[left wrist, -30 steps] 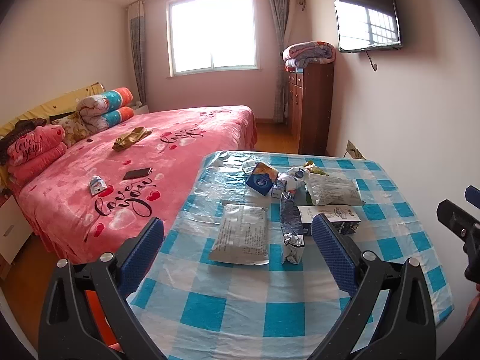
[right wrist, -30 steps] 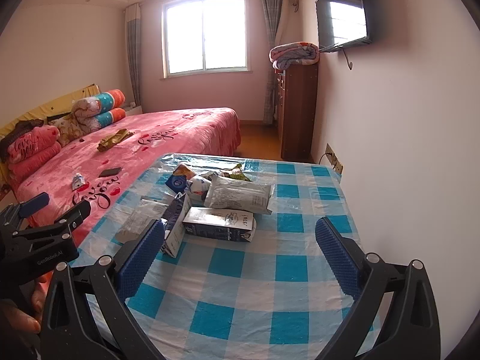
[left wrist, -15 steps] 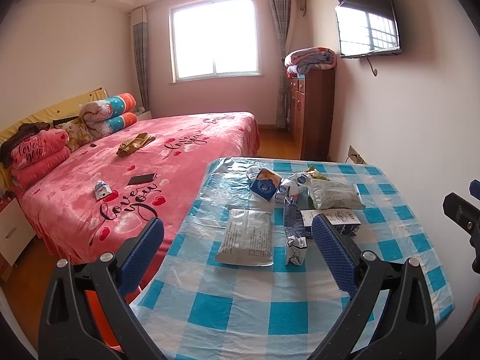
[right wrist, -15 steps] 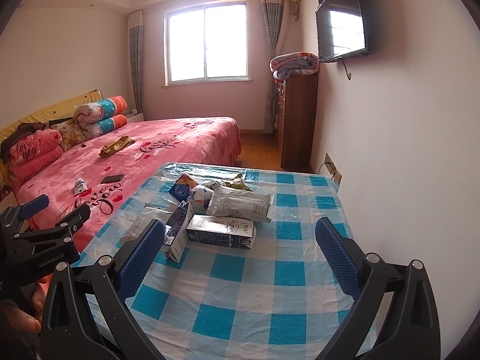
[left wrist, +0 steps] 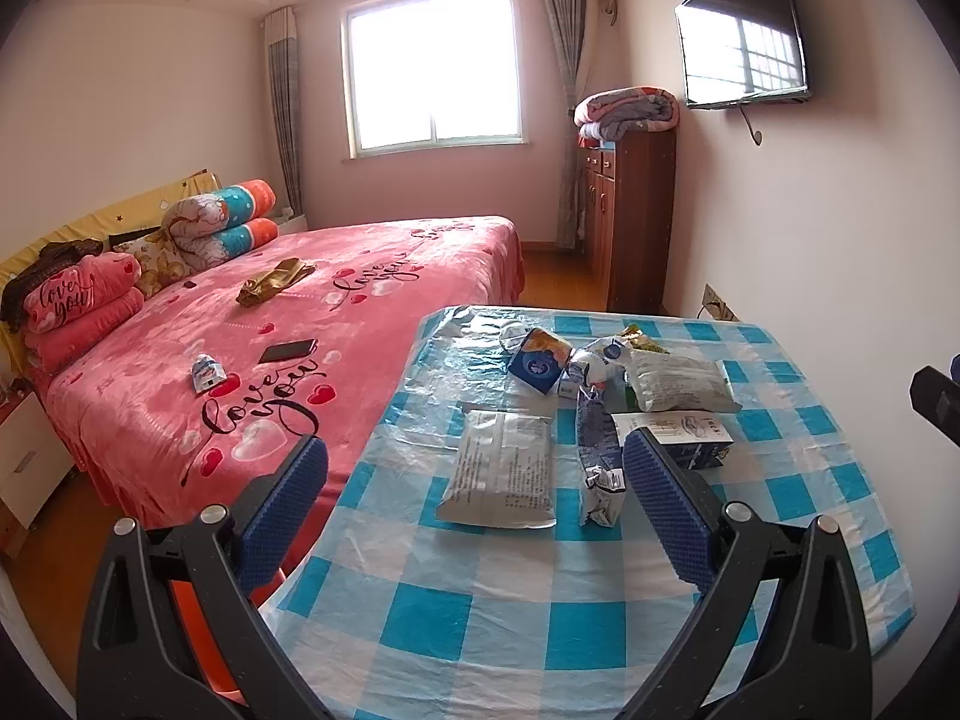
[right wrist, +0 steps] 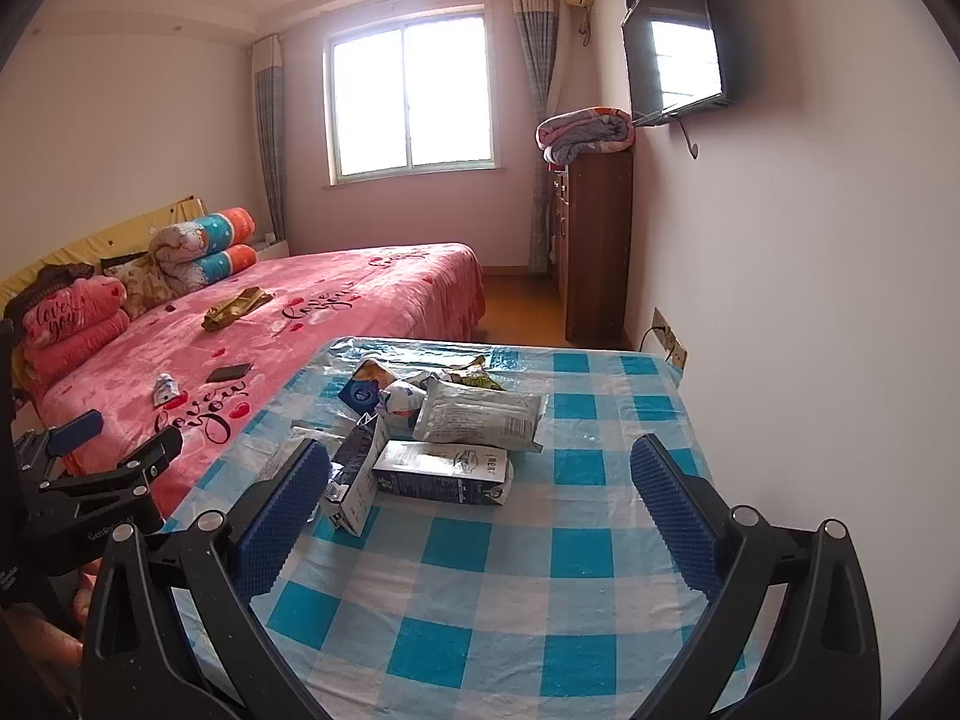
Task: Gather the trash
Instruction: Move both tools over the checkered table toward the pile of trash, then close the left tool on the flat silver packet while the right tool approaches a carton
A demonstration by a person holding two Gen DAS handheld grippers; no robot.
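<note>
Both claws you hold are spread wide and carry nothing: the left gripper (left wrist: 474, 480) and the right gripper (right wrist: 480, 480) hang over the near edge of the checked table (right wrist: 576, 546). The trash sits toward the table's far edge: a white packet (left wrist: 501, 471) nearest its left edge, a crumpled wrapper (left wrist: 600, 462) just beside it, then a flat carton (right wrist: 444, 471), a second white packet (right wrist: 480, 417) overlapping it, and a blue box (left wrist: 537, 360). The pink bed (left wrist: 288, 360) runs along the left edge.
</note>
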